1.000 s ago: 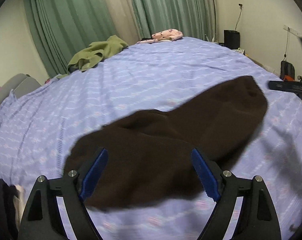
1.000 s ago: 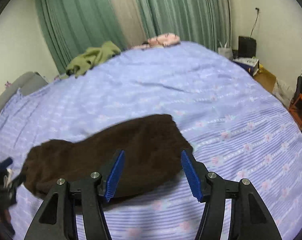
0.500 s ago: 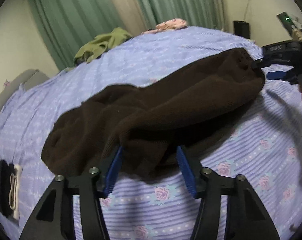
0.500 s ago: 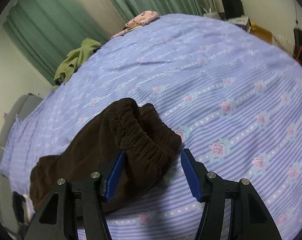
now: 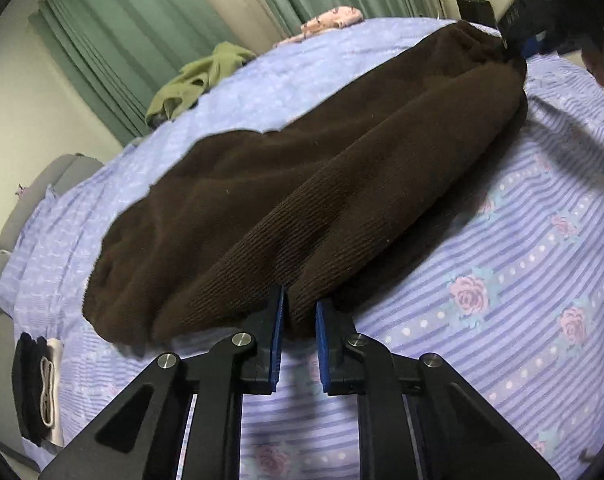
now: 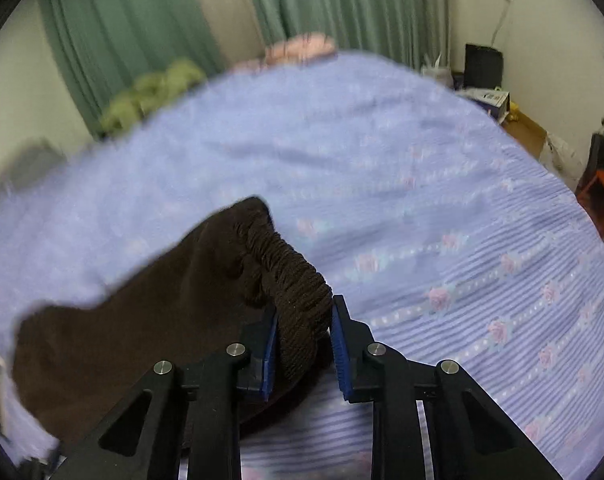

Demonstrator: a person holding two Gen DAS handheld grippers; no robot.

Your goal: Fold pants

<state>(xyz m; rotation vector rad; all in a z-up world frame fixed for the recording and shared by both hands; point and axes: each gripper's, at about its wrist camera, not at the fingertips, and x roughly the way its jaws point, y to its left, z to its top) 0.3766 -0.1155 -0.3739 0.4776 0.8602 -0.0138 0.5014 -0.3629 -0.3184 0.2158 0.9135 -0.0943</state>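
bed (image 5: 502,264); pants (image 5: 302,184) hem in left gripper (image 5: 299,322); waistband in closing right gripper (image 6: 304,330)

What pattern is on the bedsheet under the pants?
The bedsheet is lavender-blue striped with pink roses and white dotted lines, clearest in the left wrist view.

Green pleated curtains (image 5: 141,60) against cream walls (image 6: 542,20), behind a bed in lilac rose-print sheeting (image 5: 522,280).

- We saw the pants (image 5: 322,184) lying across the bed (image 5: 522,300), near its front edge.
- Behind them, a crumpled garment (image 5: 197,80) sat at the far edge.
- A folded stack (image 5: 37,388) lay left.
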